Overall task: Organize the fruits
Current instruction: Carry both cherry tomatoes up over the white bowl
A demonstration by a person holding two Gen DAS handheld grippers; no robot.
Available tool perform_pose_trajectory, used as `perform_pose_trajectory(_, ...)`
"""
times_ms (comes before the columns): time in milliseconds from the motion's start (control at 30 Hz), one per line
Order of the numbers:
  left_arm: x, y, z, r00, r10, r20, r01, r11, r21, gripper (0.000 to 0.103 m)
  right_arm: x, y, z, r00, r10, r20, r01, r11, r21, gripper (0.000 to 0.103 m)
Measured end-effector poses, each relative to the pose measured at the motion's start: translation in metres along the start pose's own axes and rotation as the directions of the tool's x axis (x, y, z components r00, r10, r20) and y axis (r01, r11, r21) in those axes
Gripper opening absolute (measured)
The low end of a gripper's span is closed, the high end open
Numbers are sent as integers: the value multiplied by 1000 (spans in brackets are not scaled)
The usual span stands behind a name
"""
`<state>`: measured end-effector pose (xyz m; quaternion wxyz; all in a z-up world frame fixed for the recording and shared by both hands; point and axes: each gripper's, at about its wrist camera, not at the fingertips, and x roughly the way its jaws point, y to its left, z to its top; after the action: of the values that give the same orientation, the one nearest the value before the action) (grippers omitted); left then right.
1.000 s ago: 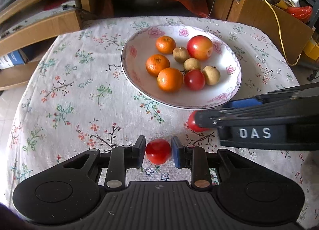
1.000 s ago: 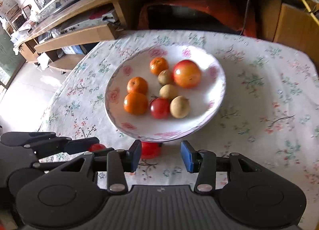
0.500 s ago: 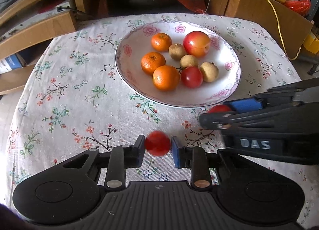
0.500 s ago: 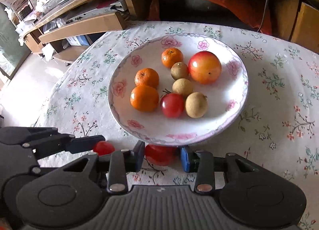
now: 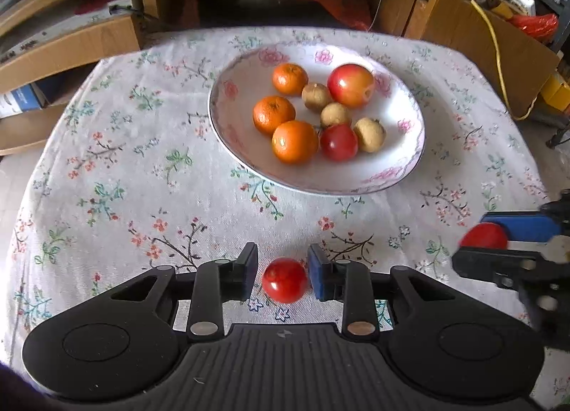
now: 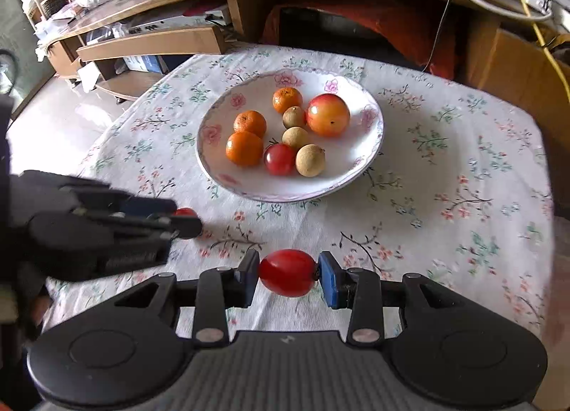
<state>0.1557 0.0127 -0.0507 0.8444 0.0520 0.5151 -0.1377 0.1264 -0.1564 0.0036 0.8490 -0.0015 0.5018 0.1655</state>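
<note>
A flowered white plate on the table holds three oranges, a red-yellow apple, a red tomato and three brown longans. My left gripper is shut on a small red tomato and holds it in front of the plate. My right gripper is shut on another red tomato, lifted above the cloth. Each gripper also shows at the edge of the other's view: the right one, the left one.
The table wears a floral cloth and its edges fall away left and right. Behind it stand a wooden shelf unit, cardboard boxes and hanging cables.
My right gripper closed on its tomato and lifted it back from the plate's near rim. My left gripper, holding its tomato, drew back a little from the plate.
</note>
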Motion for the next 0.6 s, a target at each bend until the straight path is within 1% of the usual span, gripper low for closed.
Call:
perform_pose_trajectory(100, 3, -5, -1, 1000, 8, -7, -8, 1000, 18, 42, -7, 0, -3, 1000, 8, 3, -8, 1000, 2, 38)
perform_pose_trajectory(267, 1, -9, -8, 999, 35, 1, -35, 999, 27, 42, 1, -6, -5, 1000, 19, -16, -18, 999, 32, 38)
perform_pose_trajectory(300, 1, -10, -8, 999, 42, 3, -42, 999, 29, 41, 3, -8, -4, 1000, 18, -21, -17, 999, 38, 38)
perform_pose_trajectory(400, 1, -14, -8, 998, 59, 5, -59, 998, 33, 34, 5, -10, -2, 1000, 13, -17, -13, 999, 37, 38)
perform_pose_trajectory(500, -2, -19, -11, 998, 59, -2, -59, 997, 52, 34, 7, -9, 0, 1000, 0, -14, 1, 1000, 23, 38)
perform_pose_trajectory(600, -3, -23, -15, 998, 64, -9, -64, 996, 62, 34, 12, -9, -2, 999, -8, -31, 8, 1000, 12, 38)
